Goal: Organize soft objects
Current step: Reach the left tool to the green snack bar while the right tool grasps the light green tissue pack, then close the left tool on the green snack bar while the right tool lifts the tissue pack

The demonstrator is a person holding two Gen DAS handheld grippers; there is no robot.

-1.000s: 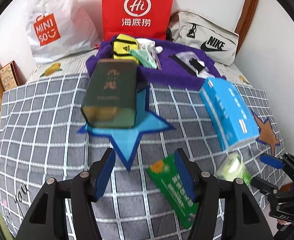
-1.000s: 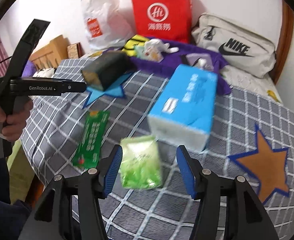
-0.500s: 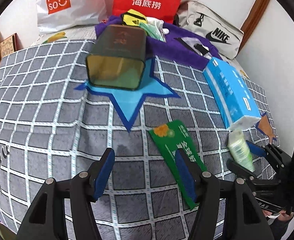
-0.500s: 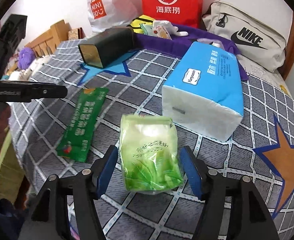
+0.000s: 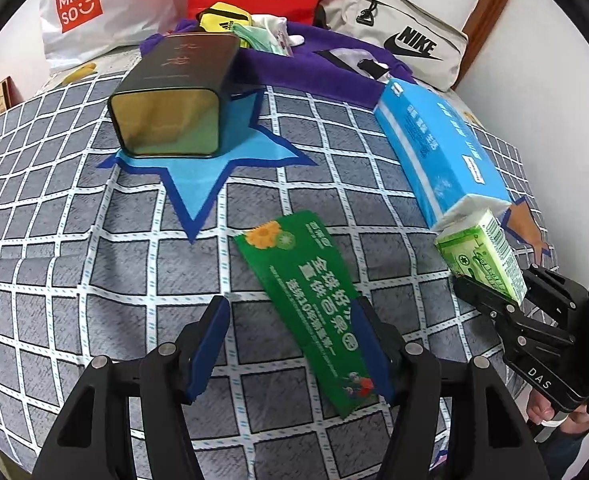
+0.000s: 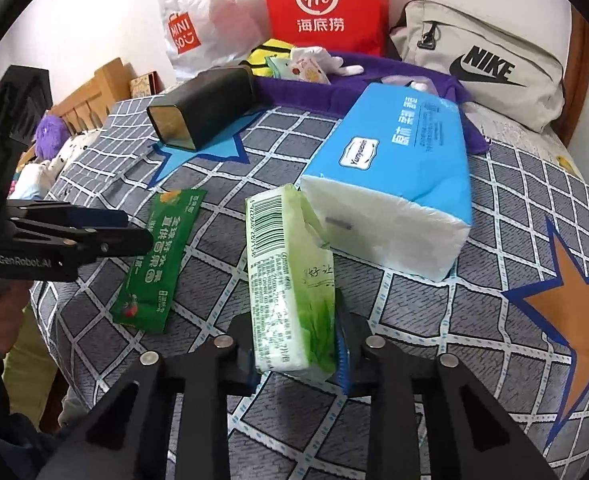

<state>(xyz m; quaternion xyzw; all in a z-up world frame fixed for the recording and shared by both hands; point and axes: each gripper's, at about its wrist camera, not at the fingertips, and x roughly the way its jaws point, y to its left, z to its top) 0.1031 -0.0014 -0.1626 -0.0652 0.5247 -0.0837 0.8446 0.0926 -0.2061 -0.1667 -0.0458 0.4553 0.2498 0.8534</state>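
- Green tissue pack [image 6: 290,284]: now clamped in right gripper [image 6: 296,350], jaws just closed; tilted off checked bedspread [image 6: 434,320].
- Left gripper [image 5: 290,344]: apart, lowered over green sachet [image 5: 314,300]; next pick.

bare quilt [image 5: 94,264] left, tissue pack [image 6: 394,184] blocking right

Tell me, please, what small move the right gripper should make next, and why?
Probably lift a little. The right gripper has just been closing and now pinches the green tissue pack, tipped on edge against the blue tissue pack. Raising it would clear that pack and the bedspread before carrying it anywhere.
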